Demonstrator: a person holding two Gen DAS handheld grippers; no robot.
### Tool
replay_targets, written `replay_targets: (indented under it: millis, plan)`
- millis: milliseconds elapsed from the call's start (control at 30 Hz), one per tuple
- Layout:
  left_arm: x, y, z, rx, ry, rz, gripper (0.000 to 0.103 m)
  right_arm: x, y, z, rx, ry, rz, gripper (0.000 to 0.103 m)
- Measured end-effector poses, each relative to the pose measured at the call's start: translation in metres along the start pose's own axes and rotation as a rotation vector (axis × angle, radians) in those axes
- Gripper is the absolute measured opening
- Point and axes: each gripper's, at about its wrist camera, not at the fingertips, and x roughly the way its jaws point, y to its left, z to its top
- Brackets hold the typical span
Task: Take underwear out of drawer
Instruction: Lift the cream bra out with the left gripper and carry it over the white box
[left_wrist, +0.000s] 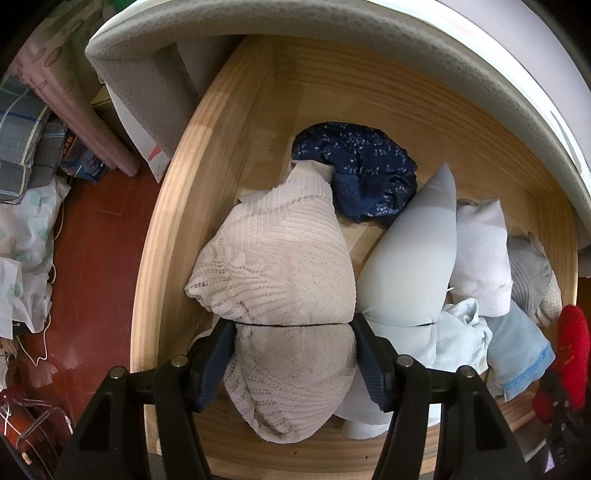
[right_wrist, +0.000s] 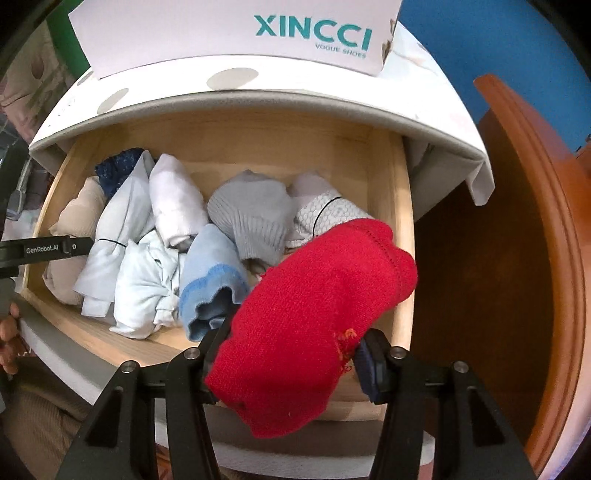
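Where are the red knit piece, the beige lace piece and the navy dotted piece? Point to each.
red knit piece (right_wrist: 314, 317), right wrist view, middle of the knit body.
beige lace piece (left_wrist: 280, 258), left wrist view, upper lace half.
navy dotted piece (left_wrist: 362, 166), left wrist view, centre of bundle.

Right gripper (right_wrist: 291, 354) fingers clamp red underwear (right_wrist: 314, 314) above drawer (right_wrist: 404, 236).

1. The left claw (left_wrist: 293, 360) has black arms shaped like an upside-down V, with shiny round silver screws on top.
2. Its fingers (left_wrist: 373, 369) have dark blue bumpy pads.
3. The right claw (right_wrist: 291, 363) looks the same.
4. White letters say "GenRobot.AI" at 9 o'clock.
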Motion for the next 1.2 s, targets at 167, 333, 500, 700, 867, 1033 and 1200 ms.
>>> replay_targets:
  millis: [167, 333, 500, 700, 867, 1033, 1200]
  plan:
    - [-0.007, 0.002, -0.002, 0.01, 0.007, -0.015, 0.061, -0.01, 0.004, -0.003, -0.006, -0.028, 0.004, 0.05]
    - [-0.019, 0.003, -0.003, 0.028, -0.005, -0.028, 0.06, -0.014, -0.004, -0.002, 0.027, -0.031, 0.038, 0.05]
    - [-0.037, 0.001, -0.005, 0.048, -0.033, -0.033, 0.06, -0.012, -0.012, -0.001, 0.061, -0.023, 0.076, 0.05]
    - [-0.067, 0.003, -0.009, 0.072, -0.079, -0.049, 0.06, -0.011, -0.012, -0.001, 0.061, -0.022, 0.082, 0.05]
    - [-0.094, 0.004, -0.014, 0.086, -0.12, -0.064, 0.06, -0.01, -0.013, 0.0, 0.063, -0.017, 0.083, 0.05]
    - [-0.123, 0.004, -0.02, 0.121, -0.175, -0.065, 0.059, -0.007, -0.01, 0.0, 0.047, 0.008, 0.072, 0.05]
    - [-0.148, 0.006, -0.019, 0.125, -0.219, -0.096, 0.058, -0.002, -0.007, 0.002, 0.037, 0.022, 0.064, 0.05]
